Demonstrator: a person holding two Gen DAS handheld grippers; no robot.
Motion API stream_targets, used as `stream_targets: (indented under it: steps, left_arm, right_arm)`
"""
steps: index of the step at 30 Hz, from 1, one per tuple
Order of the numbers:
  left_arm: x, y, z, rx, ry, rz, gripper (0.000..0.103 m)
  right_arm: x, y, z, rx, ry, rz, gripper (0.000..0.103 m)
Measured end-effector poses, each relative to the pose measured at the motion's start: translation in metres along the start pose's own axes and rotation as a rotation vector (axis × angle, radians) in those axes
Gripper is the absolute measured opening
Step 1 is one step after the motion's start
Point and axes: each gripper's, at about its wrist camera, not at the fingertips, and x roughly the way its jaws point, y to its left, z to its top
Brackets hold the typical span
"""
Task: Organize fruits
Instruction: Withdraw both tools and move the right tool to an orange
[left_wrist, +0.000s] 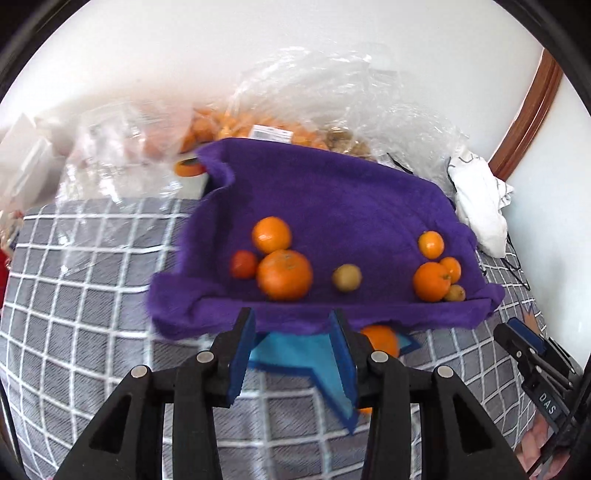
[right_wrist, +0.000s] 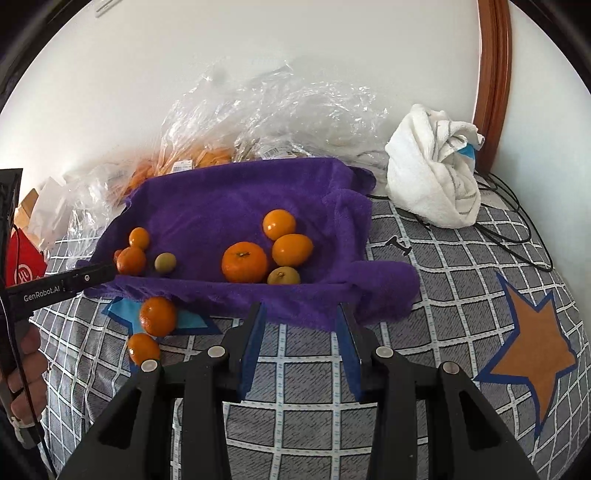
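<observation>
Both grippers released – left gripper (left_wrist: 293, 319), right gripper (right_wrist: 301, 314) – just short of purple towel (right_wrist: 229, 199); oranges (right_wrist: 244, 261) at twelve o'clock.

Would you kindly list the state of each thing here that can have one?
left gripper: open, nothing between its fingers
right gripper: open, empty
purple towel: spread out, edges rumpled, fruit lying on it
two oranges: off the towel, on the checked cover
white cloth: crumpled
plastic bags: crumpled, behind the towel
</observation>
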Motion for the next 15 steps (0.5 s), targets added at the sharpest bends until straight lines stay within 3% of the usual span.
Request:
stream_targets:
  steps: [9, 15]
  left_arm:
    - [-0.021, 0.069, -0.053, -0.058, -0.004, 0.103, 0.039]
    - [-0.032, 0.108, -0.075, -0.138, -0.006, 0.125, 0.039]
  right_arm:
    - [0.008, 0.051, -0.019, -0.033, 0.002, 0.07, 0.037]
    - [0.011, 0.079, -0.028, -0.076, 0.015, 0.128, 0.037]
